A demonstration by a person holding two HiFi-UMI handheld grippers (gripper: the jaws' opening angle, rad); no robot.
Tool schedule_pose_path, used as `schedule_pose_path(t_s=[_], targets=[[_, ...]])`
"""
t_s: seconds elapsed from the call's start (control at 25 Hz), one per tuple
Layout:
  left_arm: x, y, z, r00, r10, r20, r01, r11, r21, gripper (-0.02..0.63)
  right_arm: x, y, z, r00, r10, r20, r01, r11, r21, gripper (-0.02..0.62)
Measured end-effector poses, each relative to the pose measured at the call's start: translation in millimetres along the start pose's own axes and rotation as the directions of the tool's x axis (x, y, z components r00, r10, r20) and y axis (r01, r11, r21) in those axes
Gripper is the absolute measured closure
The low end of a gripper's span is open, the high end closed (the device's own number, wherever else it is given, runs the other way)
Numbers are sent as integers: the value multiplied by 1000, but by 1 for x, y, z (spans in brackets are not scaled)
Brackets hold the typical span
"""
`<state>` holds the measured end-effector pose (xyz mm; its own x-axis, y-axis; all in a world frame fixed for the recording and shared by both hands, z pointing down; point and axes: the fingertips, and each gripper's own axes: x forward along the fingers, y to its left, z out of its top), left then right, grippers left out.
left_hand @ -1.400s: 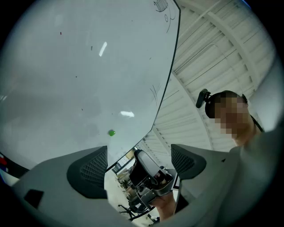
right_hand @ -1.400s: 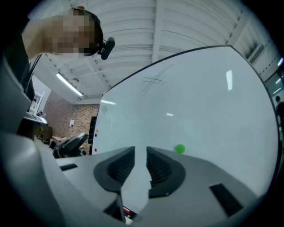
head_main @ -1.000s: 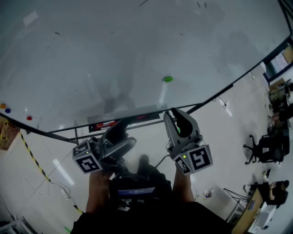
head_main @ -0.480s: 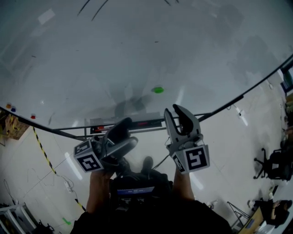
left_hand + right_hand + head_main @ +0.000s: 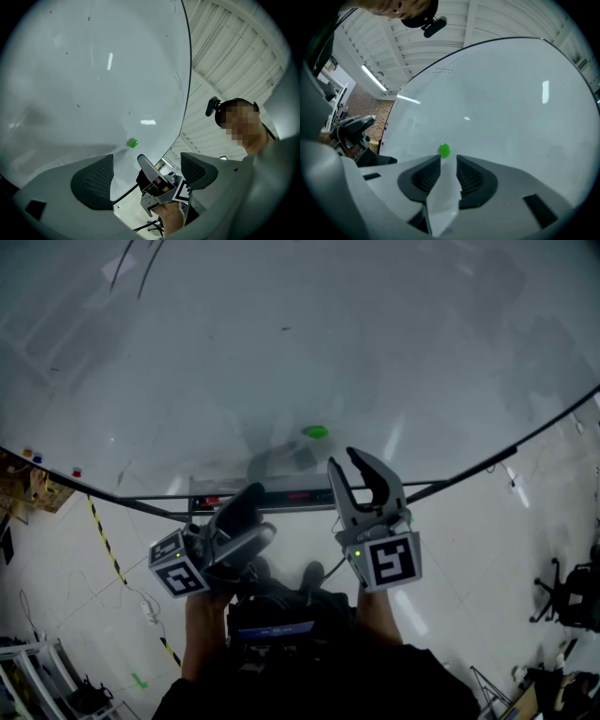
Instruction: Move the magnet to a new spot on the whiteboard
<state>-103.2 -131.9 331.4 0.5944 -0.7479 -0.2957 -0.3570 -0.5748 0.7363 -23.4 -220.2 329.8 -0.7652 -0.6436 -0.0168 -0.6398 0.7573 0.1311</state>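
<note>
A small green magnet (image 5: 316, 432) sticks low on the whiteboard (image 5: 281, 343). My right gripper (image 5: 345, 463) points at the board just below and right of it. In the right gripper view the magnet (image 5: 444, 150) sits just past the tips of that gripper (image 5: 448, 161), not touching them. Those jaws have just been opening; they are open by a narrow gap with nothing between them. My left gripper (image 5: 253, 514) hangs lower left, away from the board. Seen from its own camera, the left gripper (image 5: 147, 171) is open wide and empty, with the magnet (image 5: 133, 143) far ahead.
A marker tray (image 5: 281, 495) with a red marker runs under the board's lower edge. Small coloured magnets (image 5: 33, 457) sit at the board's far left. Yellow-black tape (image 5: 108, 549) lies on the floor; an office chair (image 5: 562, 596) stands at the right.
Both grippers have moved toward the whiteboard, so the magnet now lies much closer to the right gripper's tips. The right jaws stand slightly wider.
</note>
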Motion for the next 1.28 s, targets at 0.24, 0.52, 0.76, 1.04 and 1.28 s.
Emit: schedule_pose_path(t_s=[0.24,0.52,0.76,1.04,1.28], targets=[[9,1,16,998,-51,-27,50,998,-48,166,17,0,6,997,-64,-37,61,996,-70,453],[2,9,29,992,-116,-54,113,992,-59,166,31,8,9,978,-189,-84,170,965,-201,453],[-7,14,38,988,-137,-64,133,989,-69,164,37,11,11,949,-307,-66,280,923,-264,449],[-17,14,41,987,-143,-78,137,987,-79,166,40,15,12,932,-354,-75,325,909,-259,422],[-25,11,42,987,-140,-82,133,988,-81,166,38,18,11,930,-355,-92,328,918,-225,411]])
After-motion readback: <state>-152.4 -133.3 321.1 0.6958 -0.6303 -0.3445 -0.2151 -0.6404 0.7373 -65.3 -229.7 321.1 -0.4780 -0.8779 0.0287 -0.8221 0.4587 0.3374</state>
